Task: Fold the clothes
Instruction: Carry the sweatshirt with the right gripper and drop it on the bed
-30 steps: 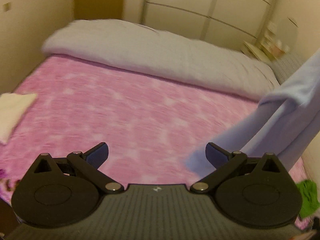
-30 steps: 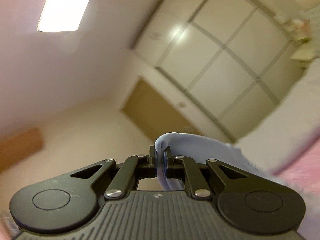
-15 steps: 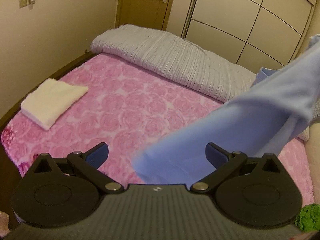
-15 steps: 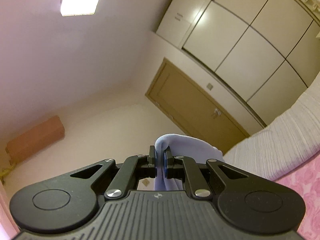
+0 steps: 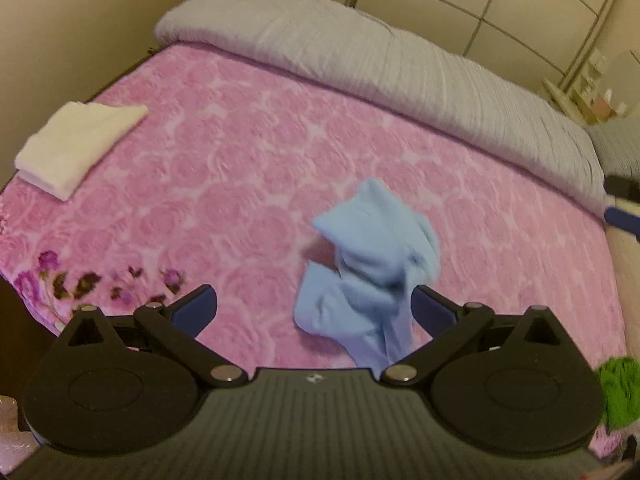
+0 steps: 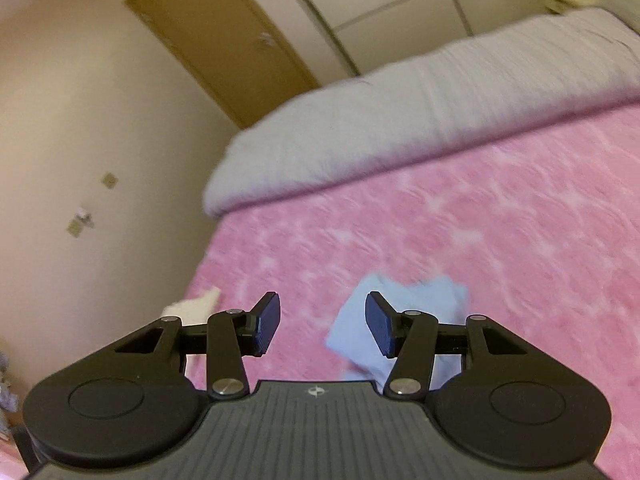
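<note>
A crumpled light blue garment [image 5: 370, 264] lies in a heap on the pink rose-patterned bedspread [image 5: 240, 168], blurred by motion. My left gripper [image 5: 314, 308] is open above the bed's near edge, the heap just ahead of its right finger. In the right wrist view the same blue garment [image 6: 416, 308] sits on the bedspread [image 6: 500, 220] behind my open right gripper [image 6: 322, 326], which holds nothing. A tip of the right gripper [image 5: 624, 208] shows at the far right edge of the left wrist view.
A folded white cloth [image 5: 76, 144] rests on the bed's left side, also glimpsed as a white cloth [image 6: 192, 306]. A grey duvet roll [image 5: 380, 64] runs along the far side. A green item [image 5: 618, 392] lies at the right edge. Wardrobe doors [image 5: 500, 0] stand behind.
My right gripper opened and let go of the blue garment, which dropped from hanging in the air into a heap on the bed. The right view swung down from the ceiling toward the bed.
</note>
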### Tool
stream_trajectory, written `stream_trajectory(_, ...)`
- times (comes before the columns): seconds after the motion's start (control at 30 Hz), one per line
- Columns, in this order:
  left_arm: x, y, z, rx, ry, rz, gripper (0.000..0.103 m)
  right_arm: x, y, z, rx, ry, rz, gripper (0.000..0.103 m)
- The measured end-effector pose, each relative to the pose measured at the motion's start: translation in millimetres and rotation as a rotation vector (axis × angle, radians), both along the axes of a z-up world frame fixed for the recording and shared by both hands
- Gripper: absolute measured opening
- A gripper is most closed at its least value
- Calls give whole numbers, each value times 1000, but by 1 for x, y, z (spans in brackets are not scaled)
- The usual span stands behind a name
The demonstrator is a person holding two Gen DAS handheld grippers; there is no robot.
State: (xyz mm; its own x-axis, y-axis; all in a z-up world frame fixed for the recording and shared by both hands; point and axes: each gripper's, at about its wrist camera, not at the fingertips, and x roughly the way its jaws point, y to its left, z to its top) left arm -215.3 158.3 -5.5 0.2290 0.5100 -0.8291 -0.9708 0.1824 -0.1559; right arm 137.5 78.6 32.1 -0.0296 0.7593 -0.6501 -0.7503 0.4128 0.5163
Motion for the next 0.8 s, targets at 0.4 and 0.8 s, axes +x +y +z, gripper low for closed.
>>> stream_trajectory(0.4,61,-79,-20,-30,92,-114,102,-4,-89,-68,-207,-66,38,57)
stream_trajectory(0.8,86,-161,-15,-14,122,-164,102,-49,-148,-88,-295,-108,133,64)
